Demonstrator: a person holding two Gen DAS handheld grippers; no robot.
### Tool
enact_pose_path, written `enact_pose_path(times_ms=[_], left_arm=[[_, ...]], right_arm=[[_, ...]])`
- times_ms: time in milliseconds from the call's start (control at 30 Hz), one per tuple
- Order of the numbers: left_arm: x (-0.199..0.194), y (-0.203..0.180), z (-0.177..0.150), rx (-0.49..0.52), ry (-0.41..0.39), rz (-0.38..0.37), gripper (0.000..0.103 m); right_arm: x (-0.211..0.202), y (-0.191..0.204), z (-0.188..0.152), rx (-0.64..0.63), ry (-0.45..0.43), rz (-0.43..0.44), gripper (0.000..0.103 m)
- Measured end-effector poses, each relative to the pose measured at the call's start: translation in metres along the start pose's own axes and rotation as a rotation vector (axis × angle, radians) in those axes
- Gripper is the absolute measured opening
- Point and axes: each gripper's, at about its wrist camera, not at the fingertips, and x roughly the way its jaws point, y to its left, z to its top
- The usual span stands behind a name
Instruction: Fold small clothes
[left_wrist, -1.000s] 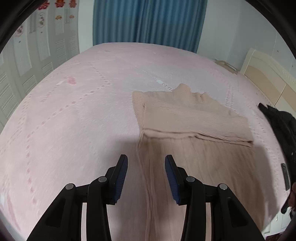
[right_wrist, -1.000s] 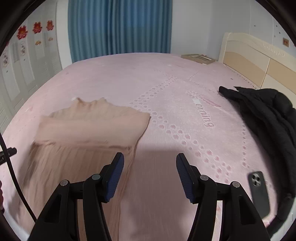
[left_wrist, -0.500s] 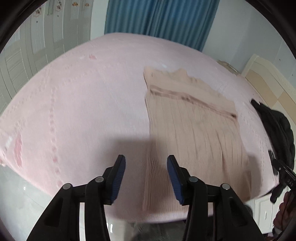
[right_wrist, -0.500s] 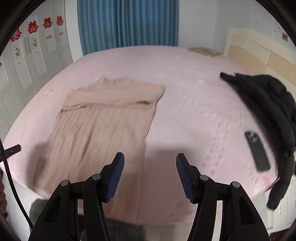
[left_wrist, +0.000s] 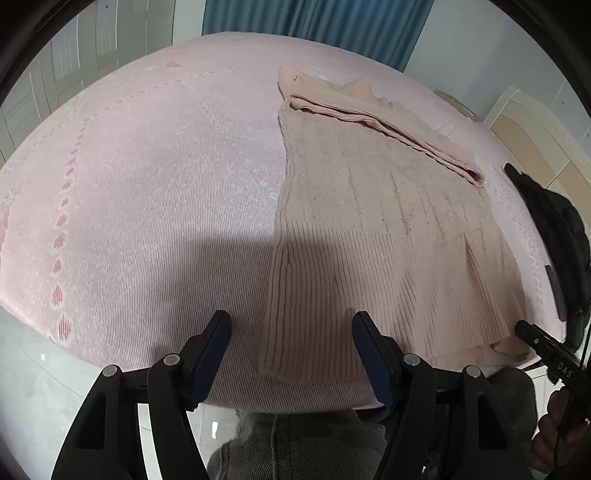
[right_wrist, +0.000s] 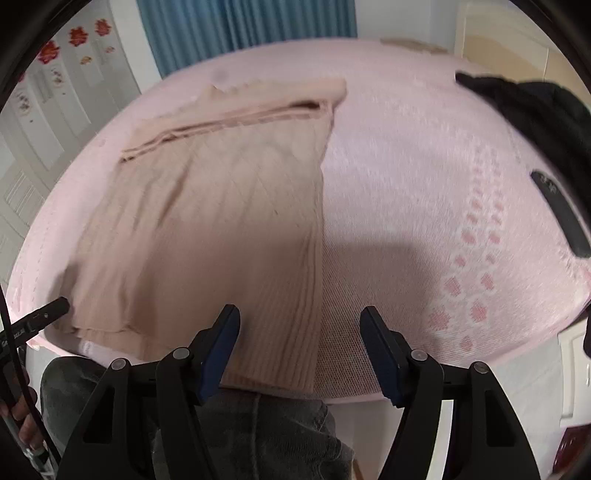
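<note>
A beige ribbed knit sweater (left_wrist: 376, 229) lies flat on the pink bed (left_wrist: 155, 192), sleeves folded across its upper part, hem at the near bed edge. My left gripper (left_wrist: 291, 343) is open and empty, above the hem's left corner. The sweater also shows in the right wrist view (right_wrist: 221, 221). My right gripper (right_wrist: 301, 339) is open and empty, above the hem's right corner at the bed edge. Each gripper's tip shows at the side of the other's view.
A black jacket (right_wrist: 535, 110) lies at the bed's right side with a dark phone (right_wrist: 561, 212) beside it. Blue curtains (left_wrist: 314, 22) hang behind the bed, a headboard (left_wrist: 535, 136) at right. The person's grey-trousered legs (left_wrist: 295, 446) stand below the grippers.
Both grippers have pulled back from over the sweater toward the near bed edge. The sweater's lower half and hem have come into view. Both have stayed open.
</note>
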Motion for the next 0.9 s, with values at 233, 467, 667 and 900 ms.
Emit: enact_pose_path(times_ms=[233, 467, 667, 900], left_arm=[[0.007, -0.01, 0.008, 0.023, -0.001, 0.022, 0.02], [-0.009, 0.006, 0.01, -0.01, -0.018, -0.043, 0.009], [-0.012, 0.024, 0.007, -0.027, 0.001, -0.058, 0.007], [-0.007, 0.024, 0.002, -0.029, 0.04, -0.113, 0.014]], right_arm=[[0.012, 0.01, 0.006, -0.064, 0.004, 0.002, 0.023], [-0.006, -0.009, 0.006, 0.008, -0.048, 0.015, 0.007], [-0.004, -0.016, -0.002, -0.006, -0.031, -0.027, 0.006], [-0.001, -0.003, -0.004, -0.057, -0.039, -0.074, 0.012]])
